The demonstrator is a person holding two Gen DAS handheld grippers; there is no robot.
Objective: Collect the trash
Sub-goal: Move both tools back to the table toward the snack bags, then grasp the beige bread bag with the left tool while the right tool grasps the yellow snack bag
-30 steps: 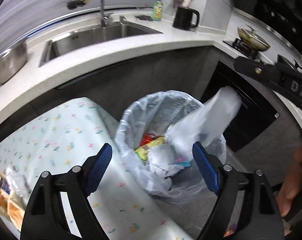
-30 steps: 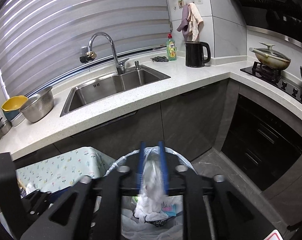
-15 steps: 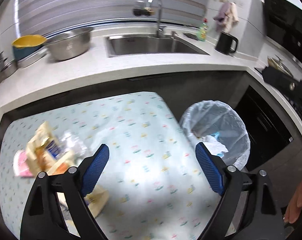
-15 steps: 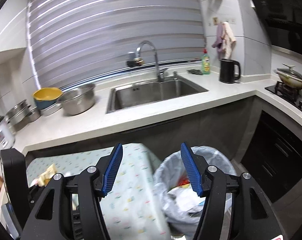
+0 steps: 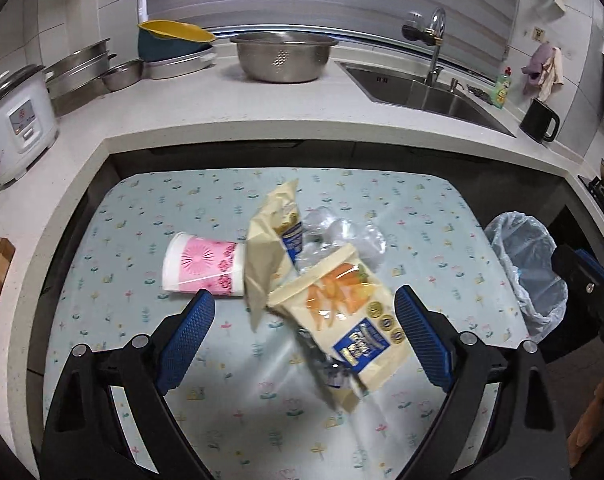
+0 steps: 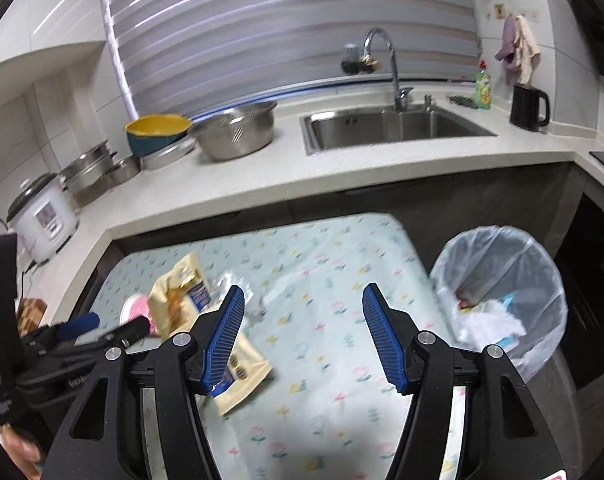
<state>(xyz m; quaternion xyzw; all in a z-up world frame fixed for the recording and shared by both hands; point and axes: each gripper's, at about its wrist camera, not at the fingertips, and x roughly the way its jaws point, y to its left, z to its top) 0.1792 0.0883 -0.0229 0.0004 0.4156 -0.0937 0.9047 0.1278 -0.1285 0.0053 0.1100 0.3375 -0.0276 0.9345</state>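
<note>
The left gripper [image 5: 304,336] hangs over the near part of the table [image 5: 189,404], its blue fingers [image 5: 185,336] spread wide and holding nothing. Between them lies a snack bag [image 5: 342,320] printed with orange pieces and a blue label, flat on the flowered cloth. Just behind it a second, crumpled cream bag [image 5: 267,252] stands partly up, and a wad of clear plastic wrap [image 5: 342,236] sits beside that, touching both bags. To the left of the cream bag a pink and white paper cup [image 5: 201,266] lies on its side, its end against the bag.

The right gripper [image 6: 304,334] is also spread wide and empty, over the bare middle of the cloth, with the snack bags off to its left. The trash bin [image 6: 502,264], lined with a clear bag, stands on the floor just past the right edge of the table and already holds crumpled white paper and coloured wrappers.

Farther back, the white kitchen counter [image 5: 221,96] carries a rice cooker [image 5: 15,120], stacked metal pans, a steel colander [image 5: 283,56] and a sink [image 6: 390,128] with a tall tap, then a black kettle [image 6: 529,102].
</note>
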